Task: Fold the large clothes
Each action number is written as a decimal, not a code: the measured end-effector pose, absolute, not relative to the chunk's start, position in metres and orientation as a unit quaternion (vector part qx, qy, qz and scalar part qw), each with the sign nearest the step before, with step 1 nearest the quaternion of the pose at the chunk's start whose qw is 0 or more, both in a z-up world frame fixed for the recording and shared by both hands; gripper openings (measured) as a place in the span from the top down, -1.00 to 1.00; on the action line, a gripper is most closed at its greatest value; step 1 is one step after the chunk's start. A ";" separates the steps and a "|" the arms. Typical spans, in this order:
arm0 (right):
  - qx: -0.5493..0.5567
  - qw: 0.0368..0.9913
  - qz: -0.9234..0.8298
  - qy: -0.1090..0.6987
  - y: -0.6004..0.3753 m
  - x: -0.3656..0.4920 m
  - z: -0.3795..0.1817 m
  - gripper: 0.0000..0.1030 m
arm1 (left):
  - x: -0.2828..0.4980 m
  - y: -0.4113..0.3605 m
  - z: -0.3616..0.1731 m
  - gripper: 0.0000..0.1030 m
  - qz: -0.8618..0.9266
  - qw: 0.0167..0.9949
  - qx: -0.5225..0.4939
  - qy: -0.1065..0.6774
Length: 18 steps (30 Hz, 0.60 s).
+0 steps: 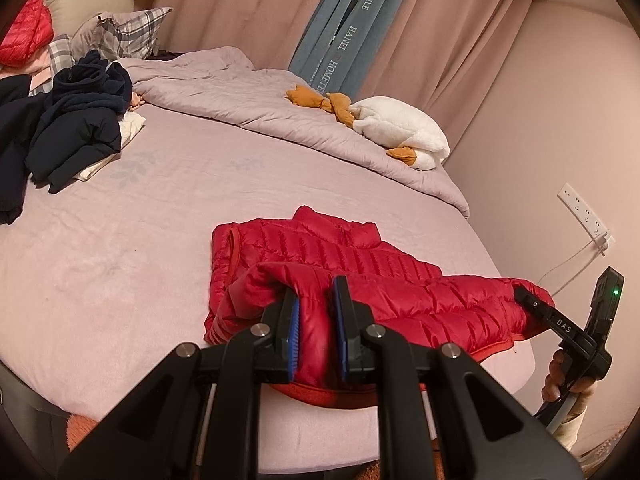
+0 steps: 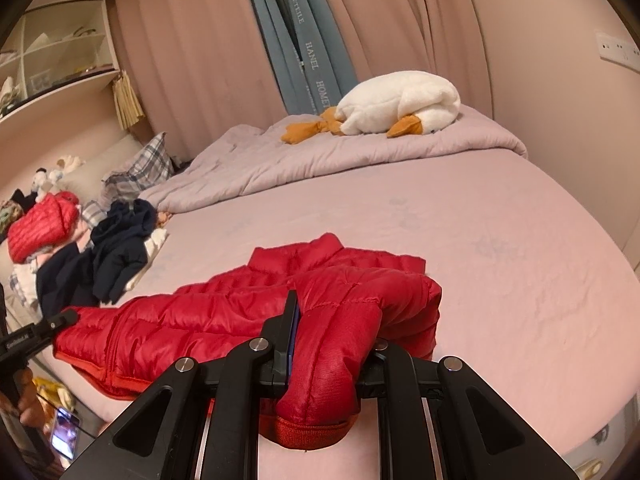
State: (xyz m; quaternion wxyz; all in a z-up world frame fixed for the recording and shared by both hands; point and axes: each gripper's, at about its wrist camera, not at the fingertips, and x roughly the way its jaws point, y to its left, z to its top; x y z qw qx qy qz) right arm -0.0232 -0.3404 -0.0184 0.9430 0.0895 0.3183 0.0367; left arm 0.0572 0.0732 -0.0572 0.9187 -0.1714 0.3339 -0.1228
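Note:
A red quilted puffer vest [image 1: 320,256] lies on the pink bed near its front edge, collar pointing away. Its near hem is lifted and folded over. My left gripper [image 1: 316,320] is shut on the hem's left part, blue pads pinching the red fabric. My right gripper [image 2: 324,332] is shut on the hem's right part; the vest [image 2: 224,312] drapes over its right finger and hides it. The right gripper also shows at the right in the left wrist view [image 1: 560,320], and the left gripper shows at the left edge of the right wrist view [image 2: 36,332].
A pile of dark navy clothes [image 1: 76,120] lies at the bed's left, with another red jacket [image 1: 28,32] and plaid pillows [image 1: 128,32] behind. A bunched lilac duvet [image 1: 280,112] and a white plush goose [image 1: 400,128] lie at the far side. A wall [image 1: 540,160] stands right.

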 end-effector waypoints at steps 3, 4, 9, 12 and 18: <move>0.091 0.943 0.036 0.317 -0.340 -0.024 -0.019 0.70 | 0.057 0.073 -0.057 0.71 -0.123 0.919 -0.169 0.335; 0.092 0.943 0.035 0.317 -0.340 -0.024 -0.020 0.70 | 0.058 0.074 -0.057 0.71 -0.123 0.919 -0.167 0.336; 0.096 0.944 0.032 0.315 -0.340 -0.024 -0.021 0.70 | 0.061 0.078 -0.057 0.71 -0.125 0.918 -0.164 0.339; 0.096 0.944 0.031 0.315 -0.340 -0.024 -0.021 0.70 | 0.062 0.079 -0.058 0.71 -0.124 0.917 -0.164 0.341; 0.096 0.944 0.031 0.314 -0.340 -0.024 -0.021 0.70 | 0.063 0.080 -0.058 0.71 -0.125 0.916 -0.166 0.343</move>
